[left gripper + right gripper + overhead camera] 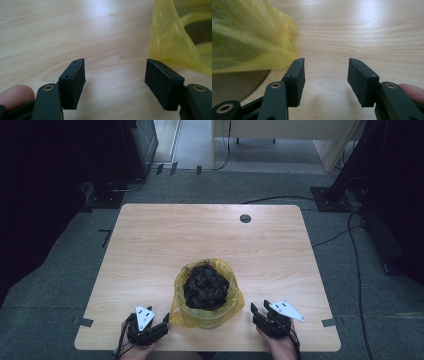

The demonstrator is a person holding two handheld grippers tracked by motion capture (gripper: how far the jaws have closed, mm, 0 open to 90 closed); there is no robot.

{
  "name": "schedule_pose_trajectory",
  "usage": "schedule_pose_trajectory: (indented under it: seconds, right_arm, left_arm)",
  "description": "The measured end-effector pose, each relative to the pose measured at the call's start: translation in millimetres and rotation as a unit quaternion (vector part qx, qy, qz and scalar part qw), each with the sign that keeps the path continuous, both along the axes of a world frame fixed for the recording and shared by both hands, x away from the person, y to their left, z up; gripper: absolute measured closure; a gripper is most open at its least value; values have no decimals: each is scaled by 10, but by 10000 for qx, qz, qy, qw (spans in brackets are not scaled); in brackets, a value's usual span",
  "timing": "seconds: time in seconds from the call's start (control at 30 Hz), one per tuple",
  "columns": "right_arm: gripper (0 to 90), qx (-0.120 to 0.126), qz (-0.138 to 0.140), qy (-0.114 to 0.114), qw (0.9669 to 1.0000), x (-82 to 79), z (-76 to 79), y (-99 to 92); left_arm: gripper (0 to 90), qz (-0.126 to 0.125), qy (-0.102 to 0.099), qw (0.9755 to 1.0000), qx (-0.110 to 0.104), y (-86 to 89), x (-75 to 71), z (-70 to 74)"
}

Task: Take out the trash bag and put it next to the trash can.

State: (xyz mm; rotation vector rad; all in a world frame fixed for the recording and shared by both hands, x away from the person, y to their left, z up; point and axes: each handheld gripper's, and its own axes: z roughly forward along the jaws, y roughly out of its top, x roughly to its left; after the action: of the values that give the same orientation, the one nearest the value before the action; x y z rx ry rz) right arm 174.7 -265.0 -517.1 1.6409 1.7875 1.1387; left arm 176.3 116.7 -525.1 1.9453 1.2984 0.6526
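Observation:
A small bin lined with a yellow plastic bag (207, 292) stands near the table's front edge, with crumpled black material (206, 287) inside. My left gripper (156, 316) rests low at the bin's left, open, with bare table between its pads; the yellow bag (175, 42) hangs at the upper right of the left gripper view. My right gripper (260, 309) sits at the bin's right, open and empty. In the right gripper view the yellow bag (249, 37) bulges at the left, beside the left pad (297, 80).
The wooden table (150, 240) has a round cable hole (245, 218) near its far edge. Dark equipment and cables (350, 230) stand on the grey floor around it. Bare wood stretches beyond the bin.

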Motion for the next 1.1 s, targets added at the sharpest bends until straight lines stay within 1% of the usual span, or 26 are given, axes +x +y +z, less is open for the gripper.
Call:
schedule_pose_trajectory:
  seconds: [0.03,0.2,0.27,0.37,0.4,0.43,0.5,0.57,0.6,0.63,0.67,0.73,0.77,0.8,0.87,0.93,0.97,1.03,1.1]
  right_arm:
    - [485,-12,25,15,10000,-14,-8,0]
    - [470,-59,146,98,9998,-65,-31,24]
    - [466,-95,193,96,9997,-84,-32,39]
    - [449,-162,281,101,9994,-106,-42,79]
    - [445,-192,300,108,9993,-108,-46,91]
    - [442,-197,314,126,9992,-110,-50,105]
    - [433,-241,357,147,9990,-111,-56,131]
    - [423,-305,411,168,9985,-111,-60,152]
    - [419,-318,443,173,9984,-110,-63,162]
    - [418,-323,452,190,9983,-109,-64,172]
    - [418,-316,463,209,9982,-108,-66,183]
    - [413,-272,486,220,9982,-102,-66,214]
    - [410,-246,492,216,9983,-99,-64,231]
    - [407,-169,501,244,9983,-98,-62,254]
    - [398,-16,554,320,9980,-86,-71,313]
    - [385,-56,625,361,9974,-70,-78,394]
    - [383,-102,618,356,9974,-59,-76,436]
    - [382,-161,525,371,9978,-28,-55,501]
    - [384,-165,346,404,9985,16,-32,546]
  left_arm:
    - [322,-56,9,10000,12,-3,-15,-6]
    - [315,-362,64,9993,-101,-56,-82,25]
    - [317,-389,-4,9992,61,-96,-110,27]
    - [308,-565,-39,9983,129,-192,-140,22]
    - [304,-596,-87,9981,150,-233,-149,25]
    - [298,-639,-139,9975,250,-269,-157,36]
    - [297,-666,-317,9962,457,-346,-171,58]
    - [302,-657,-415,9958,482,-404,-157,78]
    - [311,-630,-431,9958,507,-426,-136,84]
    - [328,-618,-429,9959,503,-440,-114,89]
    - [350,-620,-430,9961,452,-450,-93,94]
    - [419,-580,-490,9964,390,-465,-58,102]
    - [478,-595,-501,9966,287,-467,-41,110]
    - [551,-628,-507,9965,214,-464,-23,120]
    - [650,-646,-533,9964,143,-464,2,134]
    - [744,-687,-507,9963,13,-447,23,145]
    - [785,-645,-512,9966,-38,-439,30,149]
    - [847,-620,-535,9966,-127,-413,39,166]
    - [880,-545,-565,9965,-280,-383,50,189]
